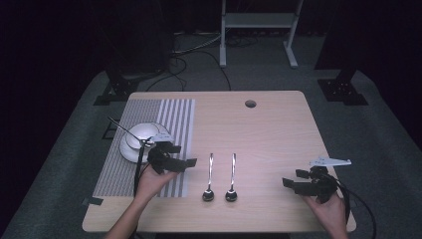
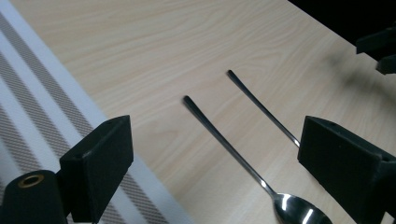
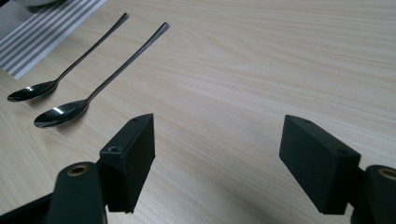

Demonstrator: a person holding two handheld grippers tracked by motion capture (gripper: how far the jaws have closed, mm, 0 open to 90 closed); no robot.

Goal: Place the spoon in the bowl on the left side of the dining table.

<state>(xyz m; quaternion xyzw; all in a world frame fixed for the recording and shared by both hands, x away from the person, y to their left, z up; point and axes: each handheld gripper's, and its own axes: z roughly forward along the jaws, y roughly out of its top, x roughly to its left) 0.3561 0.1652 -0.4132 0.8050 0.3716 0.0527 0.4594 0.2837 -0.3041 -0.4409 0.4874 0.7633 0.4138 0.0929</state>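
Two steel spoons lie side by side on the wooden table (image 1: 268, 134), bowls toward the front edge: the left spoon (image 1: 209, 179) (image 2: 233, 151) (image 3: 79, 58) and the right spoon (image 1: 232, 177) (image 2: 264, 109) (image 3: 107, 77). My left gripper (image 1: 183, 155) (image 2: 212, 140) hovers over the right edge of the striped mat (image 1: 174, 119), open, pointing toward the spoons with nothing between its jaws. My right gripper (image 1: 292, 178) (image 3: 217, 135) stands open over bare wood at the front right, pointing left at the spoons, apart from them. Its jaw tips appear far off in the left gripper view (image 2: 378, 49).
A white cup (image 1: 144, 132) on a saucer (image 1: 130, 149) stands on the mat just behind the left hand. A cable hole (image 1: 250, 103) sits near the table's far edge. Bare wood stretches between the spoons and the right gripper. Stands and cables lie on the floor beyond.
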